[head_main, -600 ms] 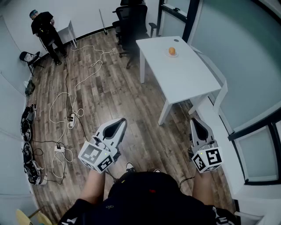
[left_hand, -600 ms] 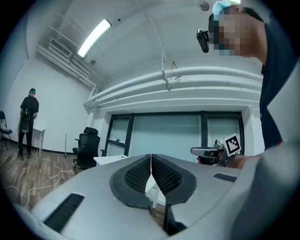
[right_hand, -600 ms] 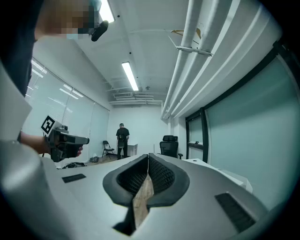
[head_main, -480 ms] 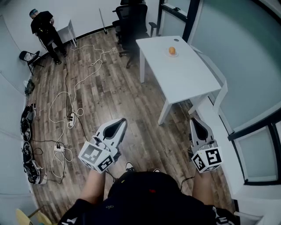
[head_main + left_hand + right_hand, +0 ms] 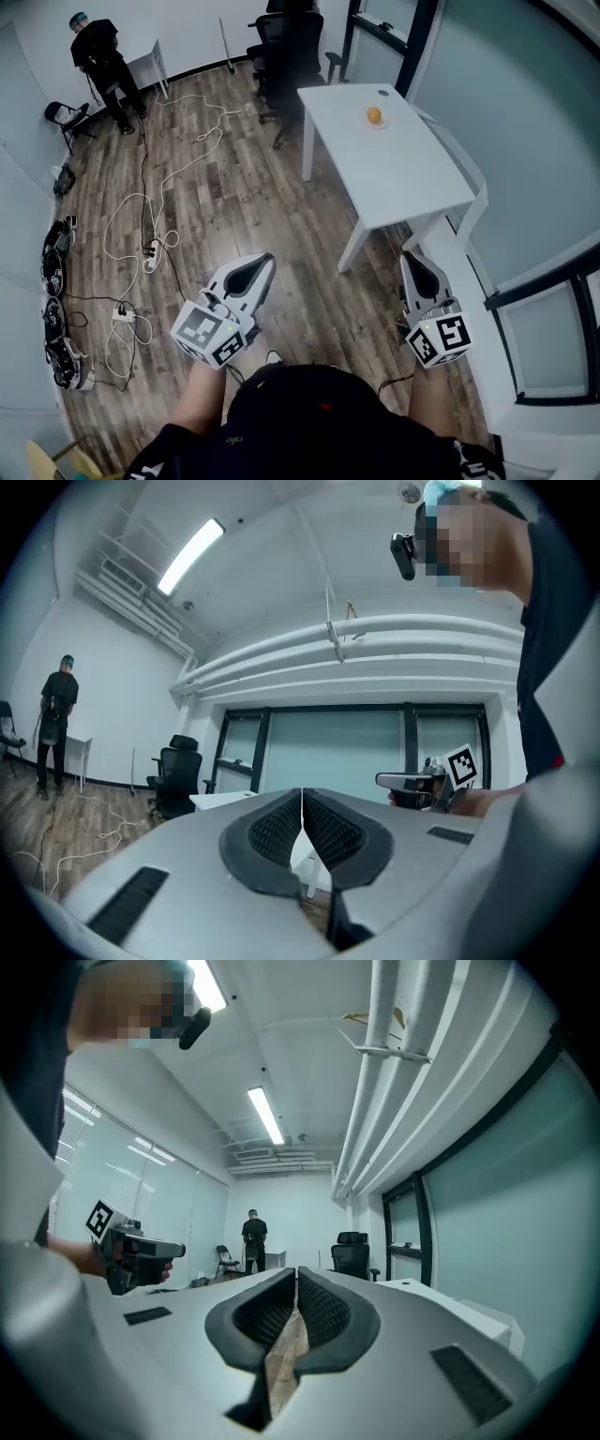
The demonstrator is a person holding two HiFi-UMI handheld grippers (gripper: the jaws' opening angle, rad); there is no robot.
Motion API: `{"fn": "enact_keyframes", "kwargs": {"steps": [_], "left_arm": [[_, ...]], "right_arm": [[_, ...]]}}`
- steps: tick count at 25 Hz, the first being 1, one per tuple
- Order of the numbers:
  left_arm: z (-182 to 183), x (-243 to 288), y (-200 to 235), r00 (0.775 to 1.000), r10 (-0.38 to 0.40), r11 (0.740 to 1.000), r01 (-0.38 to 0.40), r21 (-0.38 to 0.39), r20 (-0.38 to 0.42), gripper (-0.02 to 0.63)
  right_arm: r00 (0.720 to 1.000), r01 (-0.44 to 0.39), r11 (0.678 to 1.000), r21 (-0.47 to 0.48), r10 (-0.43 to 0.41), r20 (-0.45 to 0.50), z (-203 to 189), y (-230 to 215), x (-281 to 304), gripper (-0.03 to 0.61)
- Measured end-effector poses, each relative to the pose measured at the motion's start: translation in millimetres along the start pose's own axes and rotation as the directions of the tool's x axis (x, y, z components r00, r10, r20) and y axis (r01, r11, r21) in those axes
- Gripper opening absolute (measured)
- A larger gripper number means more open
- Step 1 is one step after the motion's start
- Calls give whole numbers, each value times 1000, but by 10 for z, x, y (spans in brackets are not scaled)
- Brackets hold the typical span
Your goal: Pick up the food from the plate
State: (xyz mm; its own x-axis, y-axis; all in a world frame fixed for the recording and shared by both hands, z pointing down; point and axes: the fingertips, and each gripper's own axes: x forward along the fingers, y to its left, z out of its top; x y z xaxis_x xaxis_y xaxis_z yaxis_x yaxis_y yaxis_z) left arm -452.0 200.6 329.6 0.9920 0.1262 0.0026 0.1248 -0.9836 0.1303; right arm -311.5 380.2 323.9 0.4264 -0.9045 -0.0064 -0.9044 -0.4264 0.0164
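An orange round piece of food (image 5: 374, 115) sits on a small plate (image 5: 377, 123) near the far end of a white table (image 5: 394, 178). I hold both grippers low in front of me, well short of the table. My left gripper (image 5: 260, 265) points toward the wooden floor, its jaws closed tip to tip with nothing between them (image 5: 301, 803). My right gripper (image 5: 413, 260) hangs near the table's near leg, jaws likewise closed and empty (image 5: 295, 1283). The food does not show in either gripper view.
A black office chair (image 5: 286, 42) stands behind the table's far left corner. White cables (image 5: 150, 216) and power strips lie across the floor on the left. A person in black (image 5: 103, 66) stands by a small white desk at the back. Glass walls run along the right.
The view has shifted slightly: the table and food sit a little further right and lower in the head view. Both grippers keep the same closed pose.
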Motion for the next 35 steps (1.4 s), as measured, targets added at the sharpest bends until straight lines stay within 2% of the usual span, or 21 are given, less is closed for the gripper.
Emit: {"fn": "enact_keyframes", "kwargs": {"steps": [3,7,12,17,28,35], "left_arm": [[-4,-43,133,1000,-4,1000,4,8,6,28],[-58,-201,360,1000,-7,1000,7,21,-11,28],[-139,-465,773,1000,-5,1000,5,-7,-29,28],[-212,-546,1111,999,-13,1000,12,-12,-34,28],[-163,115,1661,999,-11,1000,11,16,-40,28],[-81,998,2066,999,9,1000,-8,15,-54,28]], "right_arm": [[1000,-19,1000,-16,19,-12,-4,120,138,29],[999,-23,1000,9,23,-35,-94,303,361,29],[995,-75,997,-11,74,-71,-212,811,707,28],[993,-80,997,-22,77,-86,-340,1043,991,29],[997,-42,999,2,42,-60,-358,452,1707,29],[995,-60,998,32,63,-77,-474,-227,2413,29]]}}
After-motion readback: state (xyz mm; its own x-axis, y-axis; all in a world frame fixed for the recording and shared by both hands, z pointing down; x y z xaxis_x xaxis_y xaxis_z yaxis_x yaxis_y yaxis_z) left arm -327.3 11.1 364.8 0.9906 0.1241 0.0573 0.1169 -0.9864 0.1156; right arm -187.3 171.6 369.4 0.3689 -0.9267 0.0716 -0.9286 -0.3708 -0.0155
